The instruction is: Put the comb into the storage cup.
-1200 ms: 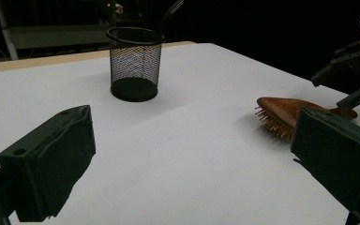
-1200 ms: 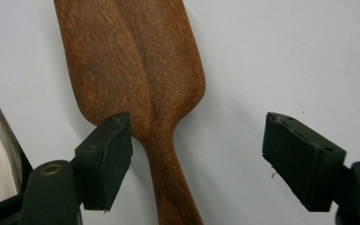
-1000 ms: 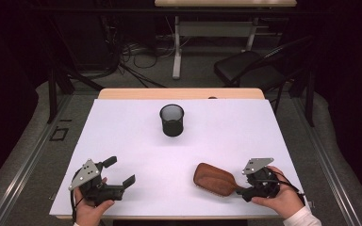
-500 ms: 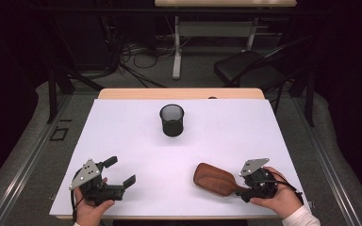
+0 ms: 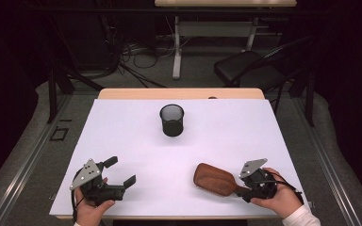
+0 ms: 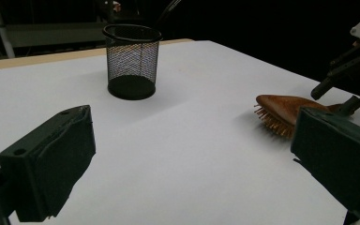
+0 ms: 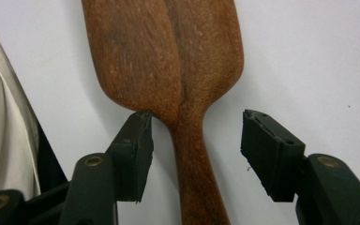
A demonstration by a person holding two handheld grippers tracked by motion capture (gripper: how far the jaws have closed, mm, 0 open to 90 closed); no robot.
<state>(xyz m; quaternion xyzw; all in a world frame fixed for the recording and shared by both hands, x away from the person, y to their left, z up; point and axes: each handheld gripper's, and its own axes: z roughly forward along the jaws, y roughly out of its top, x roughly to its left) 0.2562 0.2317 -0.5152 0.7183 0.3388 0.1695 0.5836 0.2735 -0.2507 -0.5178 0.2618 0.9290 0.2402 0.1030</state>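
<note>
A brown wooden hairbrush (image 5: 214, 179) lies bristles down on the white tabletop (image 5: 122, 127) at the front right, its handle pointing toward the person. My right gripper (image 5: 242, 188) straddles that handle. In the right gripper view its jaws (image 7: 197, 140) have just been closing: the left pad is almost at the handle (image 7: 192, 178), while a clear gap remains on the right. My left gripper (image 5: 121, 171) rests at the front left, open and with nothing in it. From the left gripper view the brush (image 6: 286, 108) and the right gripper (image 6: 351, 79) show at the right.
A black mesh cup (image 5: 172, 120) stands upright at the table's middle rear, also visible from the left gripper (image 6: 131, 61). Both hands sit close to the table's front edge. Behind the table are a dark chair (image 5: 250, 70), floor cables and another table's legs.
</note>
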